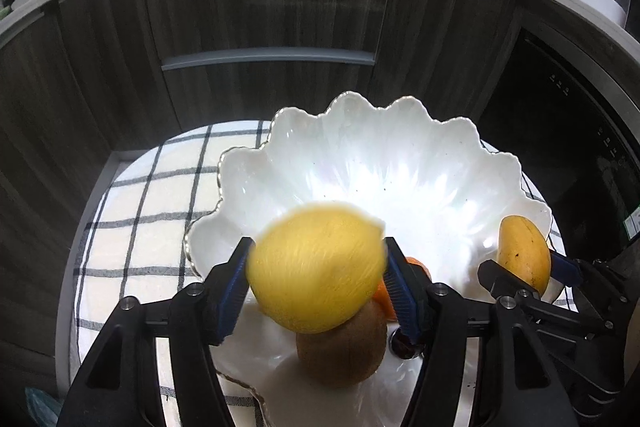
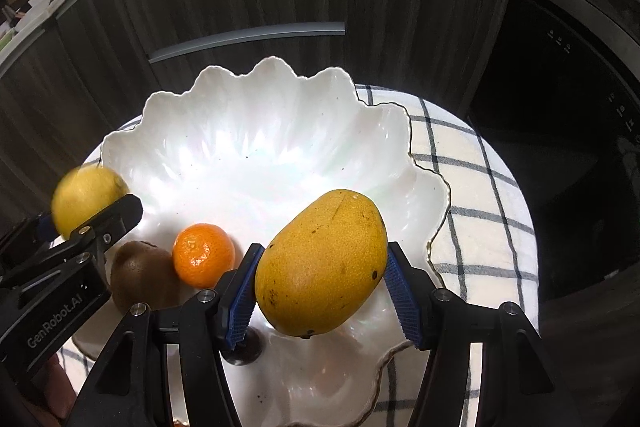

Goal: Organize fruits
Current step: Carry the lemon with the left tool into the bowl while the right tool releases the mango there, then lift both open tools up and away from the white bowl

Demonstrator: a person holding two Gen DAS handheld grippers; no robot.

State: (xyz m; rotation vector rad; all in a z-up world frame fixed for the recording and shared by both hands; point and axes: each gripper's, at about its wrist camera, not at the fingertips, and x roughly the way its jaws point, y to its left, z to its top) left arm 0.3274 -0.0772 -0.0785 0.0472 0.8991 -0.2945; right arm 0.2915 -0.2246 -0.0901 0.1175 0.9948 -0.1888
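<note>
Your left tool (image 1: 318,253), pads slack, brackets a blurred lemon (image 1: 312,279). Your right tool (image 2: 318,269) clamps the mango (image 2: 320,267); only the right view shows the tangerine (image 2: 204,255) whole, at the mango's nine o'clock.

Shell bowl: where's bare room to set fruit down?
Bare: the far half of the bowl, from its scalloped rim to the tangerine. Crowded: the near left, where kiwi and tangerine lie side by side below the lemon.

text: "GenRobot.AI" | on: left tongs (image 2: 94,211) body, right wrist view | bottle labels: unreadable
</note>
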